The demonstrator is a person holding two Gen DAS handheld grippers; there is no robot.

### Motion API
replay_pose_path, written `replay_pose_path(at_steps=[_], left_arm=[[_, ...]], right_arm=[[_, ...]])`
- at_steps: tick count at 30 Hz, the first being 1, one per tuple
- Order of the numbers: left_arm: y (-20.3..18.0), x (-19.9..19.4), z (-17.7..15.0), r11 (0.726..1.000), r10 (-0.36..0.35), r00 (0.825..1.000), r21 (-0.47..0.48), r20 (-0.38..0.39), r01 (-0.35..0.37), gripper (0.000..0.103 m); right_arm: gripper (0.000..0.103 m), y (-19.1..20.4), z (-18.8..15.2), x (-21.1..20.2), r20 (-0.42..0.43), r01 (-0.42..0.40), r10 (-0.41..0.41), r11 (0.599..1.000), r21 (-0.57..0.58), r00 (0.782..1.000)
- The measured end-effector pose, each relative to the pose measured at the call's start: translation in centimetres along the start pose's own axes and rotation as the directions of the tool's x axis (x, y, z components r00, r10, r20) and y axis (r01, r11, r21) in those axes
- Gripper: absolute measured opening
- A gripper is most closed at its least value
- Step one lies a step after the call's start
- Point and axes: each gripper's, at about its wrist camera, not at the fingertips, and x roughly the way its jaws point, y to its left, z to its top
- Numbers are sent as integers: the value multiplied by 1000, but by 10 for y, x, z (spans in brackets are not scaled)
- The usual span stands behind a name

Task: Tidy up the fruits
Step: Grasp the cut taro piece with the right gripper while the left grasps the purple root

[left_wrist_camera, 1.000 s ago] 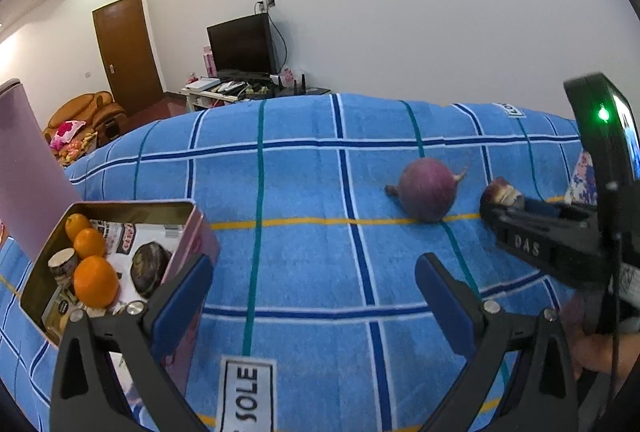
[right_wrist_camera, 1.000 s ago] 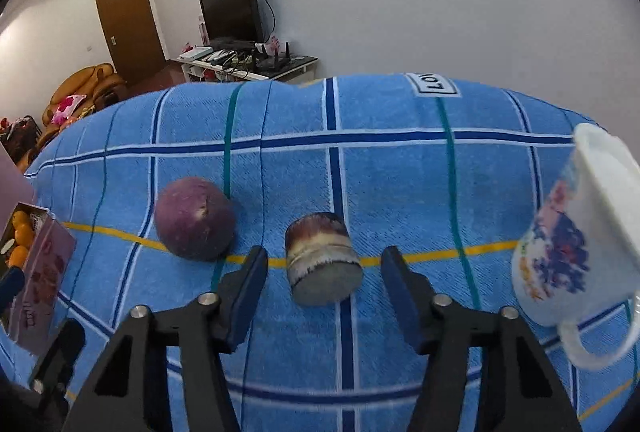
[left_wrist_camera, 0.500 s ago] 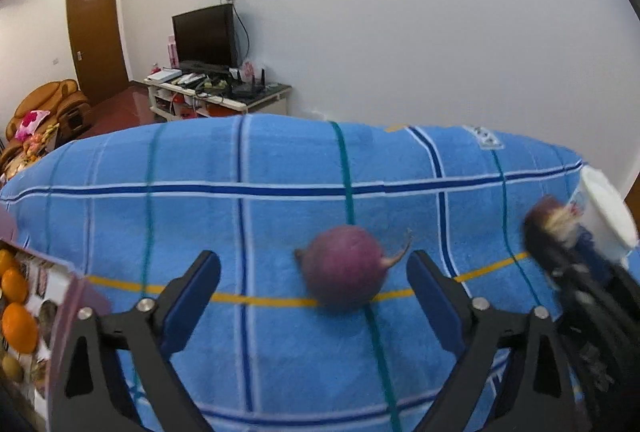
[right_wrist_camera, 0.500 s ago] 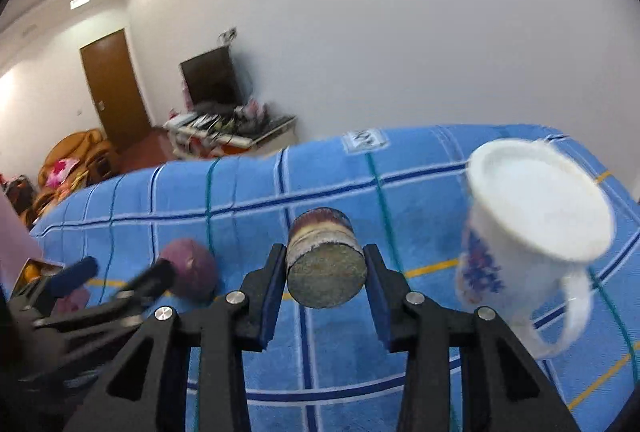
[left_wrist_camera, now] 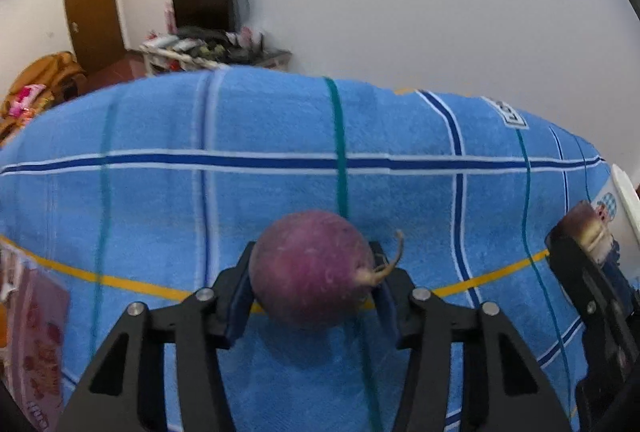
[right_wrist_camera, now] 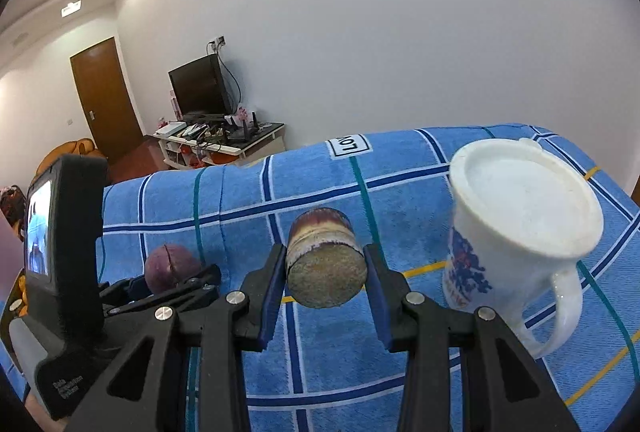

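The left claw (left_wrist_camera: 312, 292), whose jaws have just been closing, is clamped on the purple root (left_wrist_camera: 310, 268) for lifting. The brown stub (right_wrist_camera: 325, 262) is gripped between the right claw's (right_wrist_camera: 326, 296) jaws, clear of the blue cloth (right_wrist_camera: 400, 191), presumably for sorting.

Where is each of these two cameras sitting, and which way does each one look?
Left wrist view: rides the left hand-held gripper, looking along its fingers at the purple round vegetable they have just been closing on, over the blue checked towel.
Right wrist view: rides the right hand-held gripper, looking at the cut brown cylinder it clamps, beside the white mug.
Shared: vegetable, cylinder, mug, towel, television; each shows the other gripper.
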Motion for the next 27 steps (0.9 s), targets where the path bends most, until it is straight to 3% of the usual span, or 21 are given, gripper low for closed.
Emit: replay_pose_path(at_steps=[9,15,27], left_arm=[[23,-59,-40,997,64,989,22,132,-68,54],[41,-91,-62,993,110,971,28,212,-118,54],[68,-104,-75,993,111,966,15,232,-118,54]], right_arm=[[41,9,-7,-7,46,-33,34,999,-31,998],[41,17,-11,-21,109,4,3,998,-63,994],[41,18,-28,-53,161,64,-54,996,-57,986]])
